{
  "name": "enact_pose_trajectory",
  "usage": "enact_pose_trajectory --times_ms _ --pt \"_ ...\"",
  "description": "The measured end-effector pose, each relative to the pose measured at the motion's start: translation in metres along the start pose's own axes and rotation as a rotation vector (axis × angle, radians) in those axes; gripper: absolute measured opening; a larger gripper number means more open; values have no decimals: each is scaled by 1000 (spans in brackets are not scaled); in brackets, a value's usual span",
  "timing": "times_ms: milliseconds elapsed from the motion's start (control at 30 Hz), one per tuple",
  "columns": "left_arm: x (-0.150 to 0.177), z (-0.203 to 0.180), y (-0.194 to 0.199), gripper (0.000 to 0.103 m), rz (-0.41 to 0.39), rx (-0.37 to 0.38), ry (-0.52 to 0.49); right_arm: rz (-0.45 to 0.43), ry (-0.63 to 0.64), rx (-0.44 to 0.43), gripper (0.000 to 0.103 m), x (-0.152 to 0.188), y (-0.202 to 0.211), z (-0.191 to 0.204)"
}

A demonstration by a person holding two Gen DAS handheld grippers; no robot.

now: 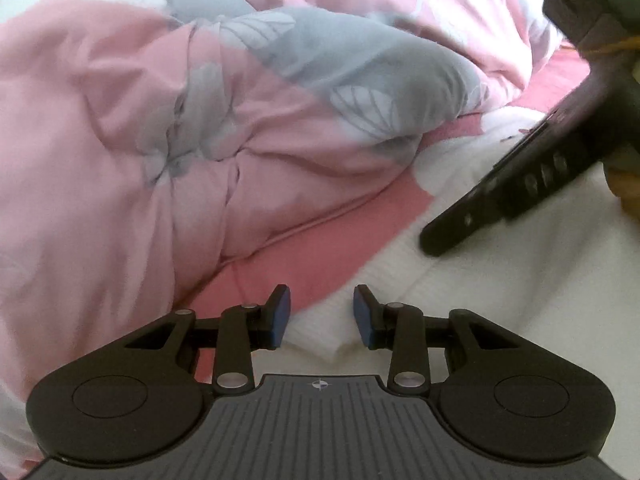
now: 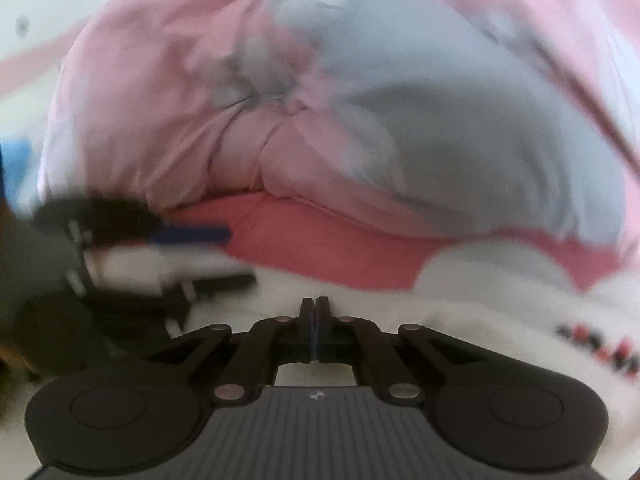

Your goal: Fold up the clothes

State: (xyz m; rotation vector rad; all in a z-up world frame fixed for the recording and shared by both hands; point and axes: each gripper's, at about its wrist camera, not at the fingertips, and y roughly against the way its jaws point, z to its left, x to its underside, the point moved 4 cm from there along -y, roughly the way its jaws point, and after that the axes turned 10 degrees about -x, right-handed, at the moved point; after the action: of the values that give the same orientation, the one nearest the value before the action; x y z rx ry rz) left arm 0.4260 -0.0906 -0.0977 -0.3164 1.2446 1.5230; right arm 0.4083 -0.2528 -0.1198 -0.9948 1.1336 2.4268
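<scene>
Now we hold our left gripper (image 1: 322, 314) with fingers apart over the white garment (image 1: 500, 300), nothing between; right gripper (image 2: 315, 330) fingers together, beside the pink duvet (image 1: 120, 120)

Supporting surface is a bed covered by a pink sheet (image 1: 320, 248) with large white patches. A bulky quilt (image 1: 140, 128) — pale pink with grey leaf print — lies bunched across the far side. A white textured garment (image 1: 500, 320) lies flat on the near side, its edge overlapping the sheet.
</scene>
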Motion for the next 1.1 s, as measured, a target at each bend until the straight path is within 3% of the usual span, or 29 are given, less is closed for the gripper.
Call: enact_pose_trajectory --times_ms 100,267,367,633,733,933,1033,1100 --pt "3 7 3 35 -1 6 22 -17 -153 -76 0 1 8 -26" --pt "14 27 9 36 30 19 127 -43 -296 -133 0 6 18 -49" --pt "17 33 5 36 51 38 184 -53 -343 -165 0 9 18 -56" --pt "13 32 6 36 68 25 198 -95 -441 -235 0 14 29 -66" --pt "15 27 6 36 67 7 175 -72 -407 -199 0 14 25 -62" --pt "15 5 8 37 41 -91 46 -26 -198 -36 0 14 13 -32" --pt "12 9 17 40 51 -127 67 -27 -173 0 0 15 13 -28" --pt "8 22 36 40 86 -144 159 -53 -268 -19 0 18 24 -32"
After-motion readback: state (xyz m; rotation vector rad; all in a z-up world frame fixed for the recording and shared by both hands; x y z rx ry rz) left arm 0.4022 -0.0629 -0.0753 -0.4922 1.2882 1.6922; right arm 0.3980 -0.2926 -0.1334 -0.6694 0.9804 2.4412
